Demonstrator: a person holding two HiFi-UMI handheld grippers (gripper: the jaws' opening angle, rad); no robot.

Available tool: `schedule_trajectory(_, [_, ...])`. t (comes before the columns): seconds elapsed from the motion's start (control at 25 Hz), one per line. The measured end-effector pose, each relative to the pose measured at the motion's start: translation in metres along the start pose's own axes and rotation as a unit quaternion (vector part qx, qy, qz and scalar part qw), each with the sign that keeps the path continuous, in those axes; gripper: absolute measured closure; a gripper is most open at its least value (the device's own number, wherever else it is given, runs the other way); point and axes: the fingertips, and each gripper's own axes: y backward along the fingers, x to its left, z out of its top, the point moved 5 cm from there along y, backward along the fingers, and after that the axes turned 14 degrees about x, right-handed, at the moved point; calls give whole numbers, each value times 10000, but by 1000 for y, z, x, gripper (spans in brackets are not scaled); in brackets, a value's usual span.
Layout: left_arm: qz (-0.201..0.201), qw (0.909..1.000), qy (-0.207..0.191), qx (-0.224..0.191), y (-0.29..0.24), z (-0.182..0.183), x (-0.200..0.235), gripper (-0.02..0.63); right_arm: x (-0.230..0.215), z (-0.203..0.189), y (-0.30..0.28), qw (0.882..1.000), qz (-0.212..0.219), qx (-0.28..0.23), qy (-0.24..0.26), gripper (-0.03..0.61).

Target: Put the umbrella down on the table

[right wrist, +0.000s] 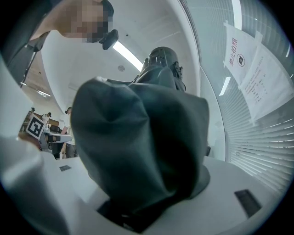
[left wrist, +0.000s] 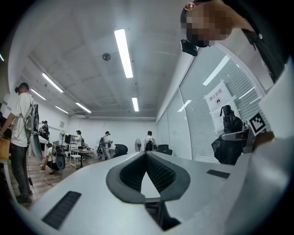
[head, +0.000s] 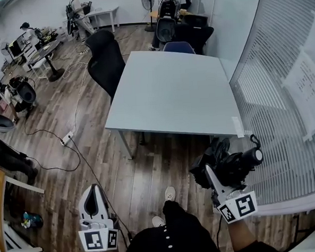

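Observation:
A black folded umbrella (head: 231, 163) hangs in the air over the wooden floor, just off the near right corner of the pale grey table (head: 171, 90). My right gripper (head: 214, 173) is shut on it. In the right gripper view the umbrella's dark fabric (right wrist: 147, 137) fills the space between the jaws, and its handle end points up and away. My left gripper (head: 92, 195) is low at the left, well apart from the umbrella. Its jaws meet at the tips (left wrist: 147, 153) and hold nothing.
Black office chairs (head: 105, 59) stand at the table's left and far side, next to a blue chair (head: 178, 47). A glass wall with blinds (head: 288, 88) runs close along the right. Cables and a power strip (head: 68, 138) lie on the floor at the left. People work at desks (head: 41, 47) at the back.

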Motion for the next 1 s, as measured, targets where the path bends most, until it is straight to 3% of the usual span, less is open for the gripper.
schedule_trajectory(1.0, [32, 10000, -68, 39, -121, 20, 6, 603, -60, 15, -108, 10000, 64, 24, 34, 285])
